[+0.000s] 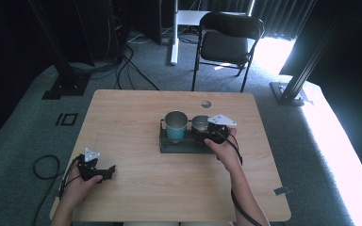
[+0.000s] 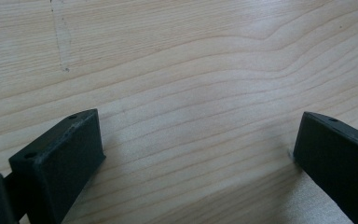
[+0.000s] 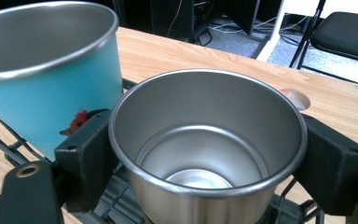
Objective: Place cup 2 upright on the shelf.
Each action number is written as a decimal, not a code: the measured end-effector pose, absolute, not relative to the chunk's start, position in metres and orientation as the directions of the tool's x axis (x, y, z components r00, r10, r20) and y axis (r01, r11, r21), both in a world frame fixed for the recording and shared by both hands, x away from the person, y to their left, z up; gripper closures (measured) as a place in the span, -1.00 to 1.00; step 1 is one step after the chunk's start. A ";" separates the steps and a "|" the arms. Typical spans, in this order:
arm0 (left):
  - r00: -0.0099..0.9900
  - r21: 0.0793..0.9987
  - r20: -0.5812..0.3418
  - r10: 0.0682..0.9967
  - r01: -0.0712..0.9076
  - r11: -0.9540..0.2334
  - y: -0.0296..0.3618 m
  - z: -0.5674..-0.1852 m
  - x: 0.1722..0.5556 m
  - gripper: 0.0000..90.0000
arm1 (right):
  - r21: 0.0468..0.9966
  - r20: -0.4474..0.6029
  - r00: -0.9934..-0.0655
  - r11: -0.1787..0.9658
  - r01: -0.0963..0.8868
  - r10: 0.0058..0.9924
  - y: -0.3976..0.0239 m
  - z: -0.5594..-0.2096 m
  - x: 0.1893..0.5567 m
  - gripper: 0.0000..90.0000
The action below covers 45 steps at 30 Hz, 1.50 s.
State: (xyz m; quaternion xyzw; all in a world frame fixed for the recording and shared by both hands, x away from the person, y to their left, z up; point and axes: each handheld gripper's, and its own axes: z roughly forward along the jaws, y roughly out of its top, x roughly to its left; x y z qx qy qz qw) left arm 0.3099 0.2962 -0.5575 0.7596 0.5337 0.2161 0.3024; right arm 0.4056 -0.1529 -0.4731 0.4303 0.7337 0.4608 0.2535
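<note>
A black wire rack (image 1: 183, 147) sits mid-table and carries a teal cup (image 1: 176, 125) with a smaller steel cup (image 1: 199, 122) to its right. My right gripper (image 1: 211, 133) reaches the steel cup from the near side. In the right gripper view its two black jaws press on opposite sides of the steel cup (image 3: 205, 140), which is empty and upright; the right gripper (image 3: 207, 156) is shut on it. The teal cup (image 3: 51, 93) stands close on the left. My left gripper (image 1: 104, 172) rests low at the table's near left, and in its own view the left gripper (image 2: 196, 149) stands open over bare wood.
The wooden table (image 1: 169, 188) has a round grommet hole (image 1: 206, 103) near its far edge. A black folding chair (image 1: 228, 40) stands behind the table, with cables and black frame posts on the grey carpet around it.
</note>
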 end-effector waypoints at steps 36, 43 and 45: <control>0.337 0.690 0.005 0.941 0.680 -0.247 0.296 -0.558 0.310 -0.96 | 0.882 0.004 -0.537 0.250 0.399 0.843 -0.178 -0.479 0.384 -0.75; 0.337 0.690 0.006 0.941 0.680 -0.248 0.296 -0.558 0.310 -0.96 | 0.882 0.012 -0.531 0.241 0.404 0.847 -0.186 -0.481 0.380 -0.75; 0.337 0.690 0.005 0.941 0.680 -0.247 0.296 -0.558 0.310 -0.96 | 0.884 0.015 -0.527 0.235 0.404 0.849 -0.189 -0.481 0.379 -0.75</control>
